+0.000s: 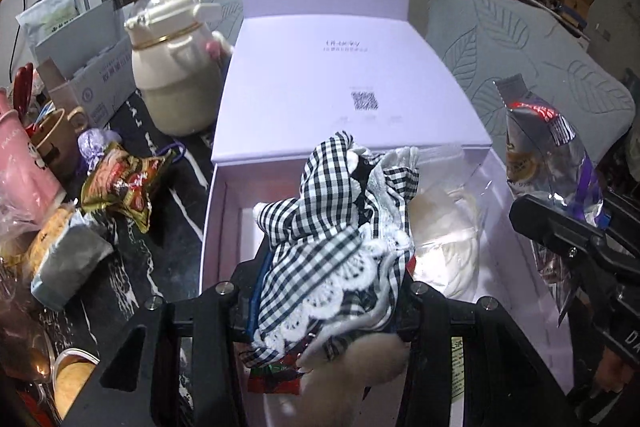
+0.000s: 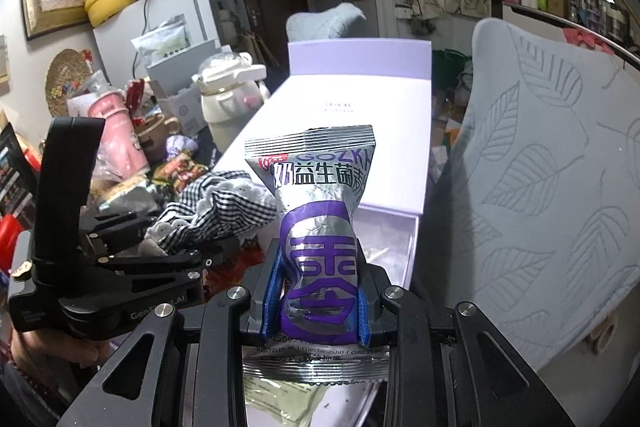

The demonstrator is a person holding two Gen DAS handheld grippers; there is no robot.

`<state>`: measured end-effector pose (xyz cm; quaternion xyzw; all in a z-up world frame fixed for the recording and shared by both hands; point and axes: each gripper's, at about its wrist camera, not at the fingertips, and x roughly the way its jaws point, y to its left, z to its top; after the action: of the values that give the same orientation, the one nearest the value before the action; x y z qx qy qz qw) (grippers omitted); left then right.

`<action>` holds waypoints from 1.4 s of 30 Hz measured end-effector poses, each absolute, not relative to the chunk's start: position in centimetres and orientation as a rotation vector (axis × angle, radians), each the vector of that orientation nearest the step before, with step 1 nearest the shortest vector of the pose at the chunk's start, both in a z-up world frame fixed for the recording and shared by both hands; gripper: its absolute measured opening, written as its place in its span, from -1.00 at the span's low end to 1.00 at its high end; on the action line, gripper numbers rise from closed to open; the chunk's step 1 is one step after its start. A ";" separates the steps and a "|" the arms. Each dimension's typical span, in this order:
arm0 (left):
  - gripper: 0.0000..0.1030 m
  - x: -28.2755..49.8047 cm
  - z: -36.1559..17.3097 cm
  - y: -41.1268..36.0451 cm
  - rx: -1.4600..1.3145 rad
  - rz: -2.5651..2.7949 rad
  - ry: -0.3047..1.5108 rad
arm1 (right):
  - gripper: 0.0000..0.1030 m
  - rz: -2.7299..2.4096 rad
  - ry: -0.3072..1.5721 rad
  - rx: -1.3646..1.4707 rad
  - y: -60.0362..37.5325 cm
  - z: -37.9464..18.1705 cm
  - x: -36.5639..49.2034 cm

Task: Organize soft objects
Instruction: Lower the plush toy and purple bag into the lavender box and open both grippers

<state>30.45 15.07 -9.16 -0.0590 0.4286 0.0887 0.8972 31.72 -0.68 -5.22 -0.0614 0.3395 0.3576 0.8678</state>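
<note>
My left gripper [image 1: 328, 287] is shut on a black-and-white checked cloth with white lace trim [image 1: 340, 227] and holds it over the open lavender box [image 1: 216, 227]. The same cloth shows in the right wrist view [image 2: 216, 207]. My right gripper [image 2: 318, 291] is shut on a silver and purple snack packet [image 2: 320, 227], upright between the blue pads [image 2: 270, 291]. That packet and gripper show at the right of the left wrist view [image 1: 552, 163], beside the box. A clear bag with a white soft item [image 1: 448, 243] lies inside the box.
The box lid [image 1: 344, 83] stands open at the back. A cream bottle [image 1: 176, 67], pink mug [image 1: 24, 163], snack packets [image 1: 124, 183] and a cardboard box [image 1: 88, 75] crowd the dark table on the left. Chairs with grey leaf-pattern covers [image 2: 552, 187] stand on the right.
</note>
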 end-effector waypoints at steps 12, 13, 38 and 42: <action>-0.12 31.6 -10.8 15.8 -0.130 0.239 1.003 | -0.42 0.732 0.764 -0.162 0.0 -7.4 32.3; -0.11 31.6 -10.9 15.8 -0.124 0.240 1.004 | -0.42 0.732 0.769 -0.164 0.1 -7.5 32.4; -0.03 32.0 -11.0 15.2 -0.091 0.242 1.040 | -0.24 0.693 0.911 -0.243 1.4 -9.1 33.1; 0.09 31.9 -10.9 15.0 -0.108 0.239 1.056 | -0.12 0.667 0.909 -0.254 1.3 -8.7 32.9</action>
<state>31.85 15.04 -10.90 -0.0513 0.5023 0.1136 0.8557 32.95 1.28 -8.70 -0.1202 0.4297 0.3150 0.8377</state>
